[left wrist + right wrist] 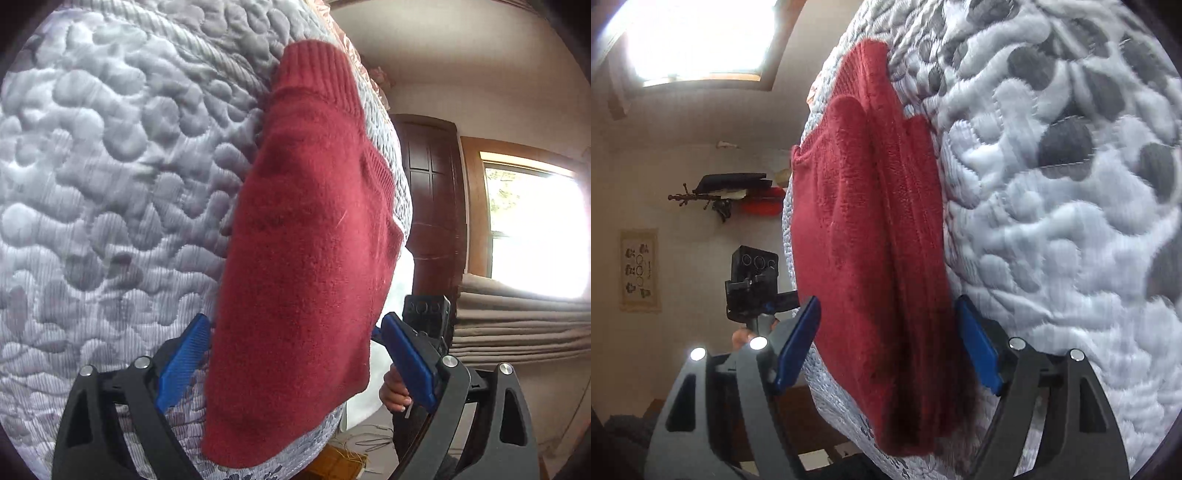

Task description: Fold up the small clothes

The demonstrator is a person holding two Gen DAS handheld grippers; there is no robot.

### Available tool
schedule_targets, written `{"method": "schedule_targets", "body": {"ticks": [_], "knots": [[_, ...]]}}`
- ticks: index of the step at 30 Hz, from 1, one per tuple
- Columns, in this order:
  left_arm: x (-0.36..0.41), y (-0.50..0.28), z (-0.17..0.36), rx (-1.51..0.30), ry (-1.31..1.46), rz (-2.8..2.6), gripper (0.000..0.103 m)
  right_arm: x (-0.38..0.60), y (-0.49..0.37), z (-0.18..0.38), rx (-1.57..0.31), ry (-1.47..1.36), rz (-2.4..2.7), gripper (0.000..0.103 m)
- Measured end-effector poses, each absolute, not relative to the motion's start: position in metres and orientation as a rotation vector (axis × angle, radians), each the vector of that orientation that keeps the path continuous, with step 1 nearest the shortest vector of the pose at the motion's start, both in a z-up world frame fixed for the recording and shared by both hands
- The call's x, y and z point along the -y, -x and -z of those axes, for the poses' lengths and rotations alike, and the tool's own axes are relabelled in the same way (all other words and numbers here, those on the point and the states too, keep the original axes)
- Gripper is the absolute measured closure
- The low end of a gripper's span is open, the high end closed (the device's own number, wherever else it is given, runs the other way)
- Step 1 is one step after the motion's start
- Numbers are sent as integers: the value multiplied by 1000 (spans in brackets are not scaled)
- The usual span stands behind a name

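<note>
- Both sets of fingers released: left gripper (295,363), right gripper (886,345) straddle the sweater (306,258), not pinching it.
- Sweater lies near the bed (110,166) edge; a one-sided pinch likely drags it off.
- Thick knit: fingers may catch only the top layer, and the fold opens.

The red sweater (871,236) lay on the gray quilt (1052,206). The right gripper (886,347) stood wide open at six o'clock.

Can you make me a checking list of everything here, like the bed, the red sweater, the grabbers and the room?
Surface: quilted grey-white bedcover, bumpy stitched pattern.
Job's things: red sweater lying folded lengthwise near the bed's edge, ribbed cuff or collar at the far end.
Clutter: nothing seen on the bedcover.
Grippers: left gripper open, blue pads either side of the sweater; right gripper open, likewise.
Cables: thin wires on the floor.
Surroundings: bright window, dark wooden door, wall coat rack.
</note>
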State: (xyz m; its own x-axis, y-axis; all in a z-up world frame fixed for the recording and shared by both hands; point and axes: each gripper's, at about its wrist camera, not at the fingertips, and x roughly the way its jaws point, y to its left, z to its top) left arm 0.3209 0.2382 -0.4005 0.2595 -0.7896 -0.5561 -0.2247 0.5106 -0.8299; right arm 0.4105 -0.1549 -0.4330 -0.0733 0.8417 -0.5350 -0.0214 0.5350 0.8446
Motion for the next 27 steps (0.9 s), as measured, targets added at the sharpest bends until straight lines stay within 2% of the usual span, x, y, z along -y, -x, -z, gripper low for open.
{"method": "schedule_targets", "body": {"ticks": [8,9,10,12,13,14,17,22,27], "knots": [[-215,-333,424,-1343,998,548,10,133,-421,438,-1511,-672,-814,21],[-212,-333,424,-1341,993,548,10,127,-418,437,-1503,-659,-816,23],[-204,-337,421,-1339,980,546,13,124,-416,435,-1501,-640,-810,35],[-203,-337,422,-1349,964,520,33,115,-415,433,-1494,-634,-810,44],[-205,-336,422,-1360,967,506,41,114,-412,432,-1490,-635,-801,55],[-206,-336,423,-1364,984,503,49,115,-411,431,-1484,-637,-790,57],[-210,-334,414,-1383,959,498,58,108,-409,412,-1440,-590,-754,63],[-218,-326,370,-1364,858,502,62,78,-382,372,-1377,-548,-756,65],[-270,-263,332,-1302,870,475,62,11,-330,355,-1363,-547,-839,65]]}}
